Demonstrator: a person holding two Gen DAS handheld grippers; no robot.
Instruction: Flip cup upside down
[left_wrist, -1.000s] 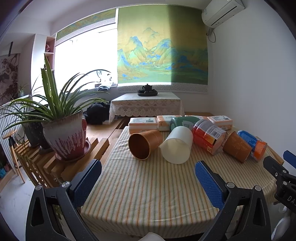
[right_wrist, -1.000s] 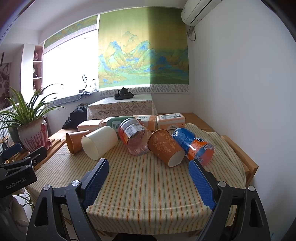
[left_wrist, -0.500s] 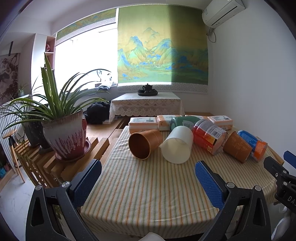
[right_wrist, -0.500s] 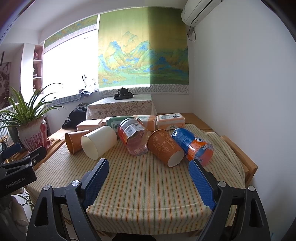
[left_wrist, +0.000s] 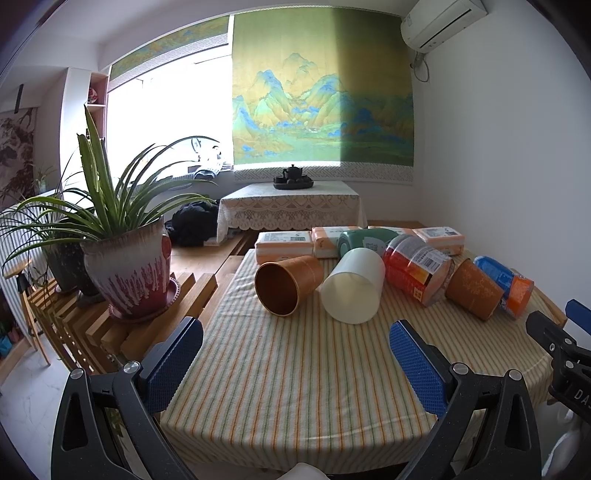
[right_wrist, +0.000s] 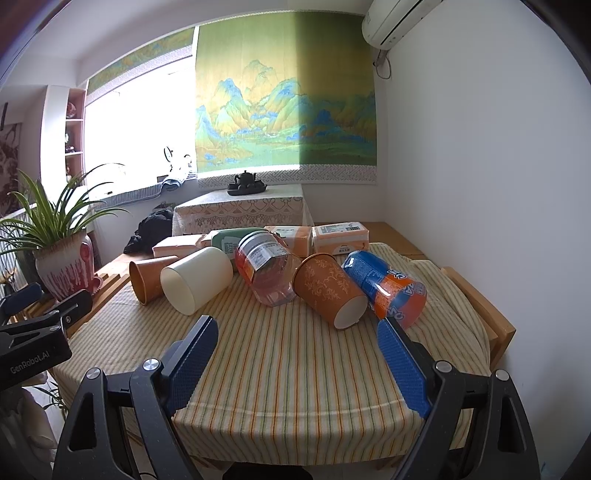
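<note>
Change: almost none; cups keep their places along the desk (left_wrist: 295, 369) far edge.
Left gripper (left_wrist: 295, 363): fingers apart, empty.
Right gripper (right_wrist: 299, 363): fingers apart, empty.
White cup (left_wrist: 352, 290): on its side, unflipped; task unstarted.

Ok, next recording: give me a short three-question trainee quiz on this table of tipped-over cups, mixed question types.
1. True or false: the white cup stands upright on the striped tablecloth.
2. Multiple choice: what lies directly left of the white cup in the left wrist view? A) brown cup B) blue soda can C) plant pot
3. Fill in: the left gripper and the right gripper are both ____ and hold nothing.

Key: 1 false, it lies on its side. 2 A. 3 open.
</note>
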